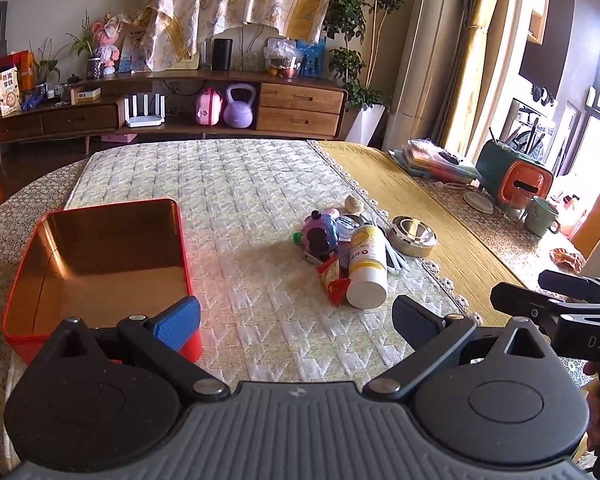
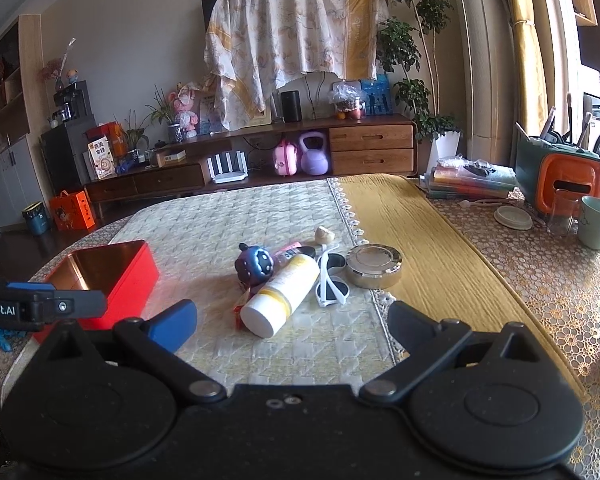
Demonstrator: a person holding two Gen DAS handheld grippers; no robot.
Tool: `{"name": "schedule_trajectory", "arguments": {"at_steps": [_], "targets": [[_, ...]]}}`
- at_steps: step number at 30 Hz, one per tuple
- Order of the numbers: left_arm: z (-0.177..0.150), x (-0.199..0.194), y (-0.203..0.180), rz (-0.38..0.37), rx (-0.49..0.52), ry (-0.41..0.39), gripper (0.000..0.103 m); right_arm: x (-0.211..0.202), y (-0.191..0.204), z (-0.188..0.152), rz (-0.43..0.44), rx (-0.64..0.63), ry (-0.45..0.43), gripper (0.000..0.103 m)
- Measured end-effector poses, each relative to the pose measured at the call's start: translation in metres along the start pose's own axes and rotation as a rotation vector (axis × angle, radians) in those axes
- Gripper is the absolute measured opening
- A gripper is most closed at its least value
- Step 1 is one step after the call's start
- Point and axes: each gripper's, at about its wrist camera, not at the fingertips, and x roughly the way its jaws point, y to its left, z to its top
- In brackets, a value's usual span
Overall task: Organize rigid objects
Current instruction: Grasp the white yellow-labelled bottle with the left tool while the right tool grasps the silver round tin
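An empty red tin box (image 1: 100,264) (image 2: 116,276) with a gold inside sits at the table's left. A pile of small objects lies mid-table: a white and yellow bottle (image 1: 366,268) (image 2: 282,296) on its side, a blue round toy (image 1: 320,234) (image 2: 256,266), white sunglasses (image 2: 332,280), a round steel tin (image 1: 412,236) (image 2: 374,266), red wrappers (image 1: 334,280) and a pale shell (image 2: 325,235). My left gripper (image 1: 296,318) is open, near the box's front corner. My right gripper (image 2: 292,322) is open just short of the bottle's cap end.
A quilted cream cloth (image 1: 228,184) and a yellow runner (image 2: 420,248) cover the table. At the right stand a green mug (image 2: 596,222), an orange and green holder (image 2: 560,180), a glass, a coaster and stacked papers (image 2: 468,184). A wooden sideboard (image 2: 300,152) lines the far wall.
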Motion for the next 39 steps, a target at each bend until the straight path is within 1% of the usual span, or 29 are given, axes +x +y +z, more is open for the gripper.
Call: {"name": "schedule_trajectory", "arguments": {"at_steps": [2, 7, 9, 12, 16, 20, 25, 30, 33, 36, 37, 38, 39], "targets": [[0.003, 0.012, -0.005, -0.010, 0.006, 0.019, 0.103, 0.010, -0.009, 0.003, -0.009, 0.000, 0.012, 0.102], [0.010, 0.040, -0.021, -0.027, 0.049, 0.038, 0.103, 0.036, -0.030, 0.014, -0.048, -0.016, 0.032, 0.101], [0.014, 0.052, -0.029, -0.049, 0.059, 0.046, 0.103, 0.048, -0.038, 0.019, -0.059, -0.022, 0.043, 0.101], [0.018, 0.071, -0.040, -0.062, 0.069, 0.060, 0.103, 0.069, -0.052, 0.028, -0.066, -0.023, 0.063, 0.099], [0.024, 0.096, -0.052, -0.064, 0.095, 0.075, 0.103, 0.102, -0.068, 0.041, -0.079, -0.039, 0.083, 0.098], [0.028, 0.118, -0.059, -0.056, 0.113, 0.083, 0.103, 0.130, -0.078, 0.049, -0.072, -0.057, 0.107, 0.097], [0.031, 0.142, -0.067, -0.041, 0.133, 0.086, 0.102, 0.163, -0.082, 0.049, -0.082, -0.081, 0.156, 0.092], [0.030, 0.160, -0.077, -0.036, 0.175, 0.087, 0.102, 0.183, -0.086, 0.044, -0.077, -0.077, 0.183, 0.088], [0.030, 0.170, -0.079, -0.039, 0.183, 0.103, 0.094, 0.193, -0.088, 0.043, -0.079, -0.077, 0.201, 0.086], [0.029, 0.176, -0.083, -0.038, 0.196, 0.101, 0.091, 0.200, -0.090, 0.040, -0.080, -0.078, 0.212, 0.087], [0.029, 0.177, -0.084, -0.040, 0.202, 0.101, 0.086, 0.202, -0.090, 0.040, -0.070, -0.071, 0.210, 0.087], [0.029, 0.180, -0.086, -0.041, 0.210, 0.106, 0.079, 0.203, -0.090, 0.040, -0.065, -0.068, 0.207, 0.087], [0.029, 0.182, -0.087, -0.042, 0.216, 0.112, 0.075, 0.203, -0.089, 0.040, -0.065, -0.069, 0.203, 0.087]]}}
